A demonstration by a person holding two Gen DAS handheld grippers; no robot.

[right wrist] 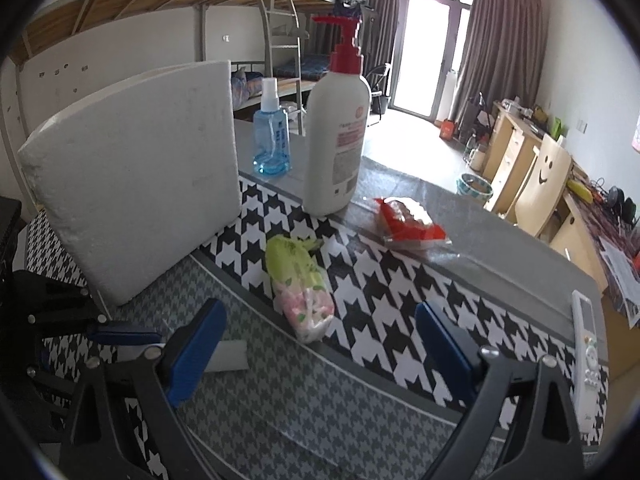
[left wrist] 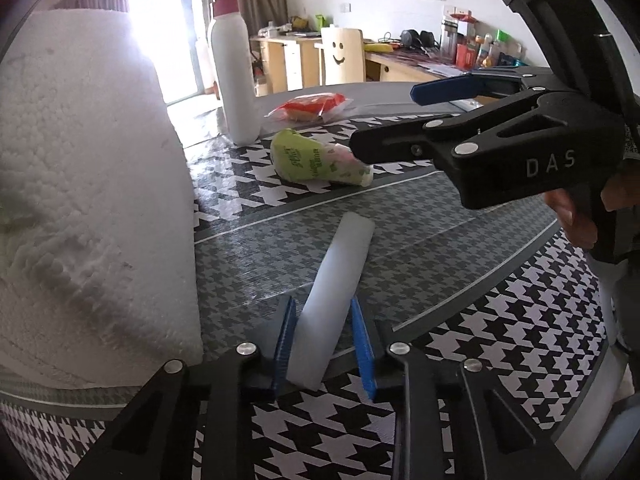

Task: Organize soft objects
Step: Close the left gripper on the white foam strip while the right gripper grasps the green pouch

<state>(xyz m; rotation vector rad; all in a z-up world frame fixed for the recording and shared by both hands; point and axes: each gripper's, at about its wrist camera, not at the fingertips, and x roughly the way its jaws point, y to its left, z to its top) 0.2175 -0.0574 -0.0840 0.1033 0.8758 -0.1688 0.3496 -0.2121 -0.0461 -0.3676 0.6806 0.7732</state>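
- Houndstooth cloth in black, white and grey covers the worktop (right wrist: 384, 292); behind it I see a bunk bed (right wrist: 280, 20), a curtained balcony door and a wooden chair (right wrist: 544, 188) with a smiley face on its back.
- My left gripper (left wrist: 326, 344) has its blue fingers (left wrist: 285, 344) closed on a white foam strip (left wrist: 336, 280), which runs from between them toward 12 o'clock and lies low over the cloth; its near end is hidden under the fingers.
- From the right wrist I see only the strip's far end as a pale block at 8 o'clock, the rest masked by the left gripper.
- My right gripper (right wrist: 320, 344) is wide open and holds nothing; in the left wrist view it enters from 3 o'clock, above the worktop.
- A soft green and pink packet (right wrist: 302, 288) lies on the cloth just beyond the open fingers, at 12 o'clock from them; its print is too small for me to read.
- A thick white foam slab (right wrist: 132, 200) stands tilted at 10 o'clock; in the left wrist view it fills the 9 o'clock side and cuts off what is behind it.
- A white pump bottle (right wrist: 338, 136) with a red top stands upright at 12 o'clock, a blue spray bottle (right wrist: 271, 140) just beside it.
- A red and clear packet (right wrist: 408, 220) lies at 1 o'clock; its contents are unclear.
- A white remote (right wrist: 586, 348) lies at 3 o'clock near the worktop edge.
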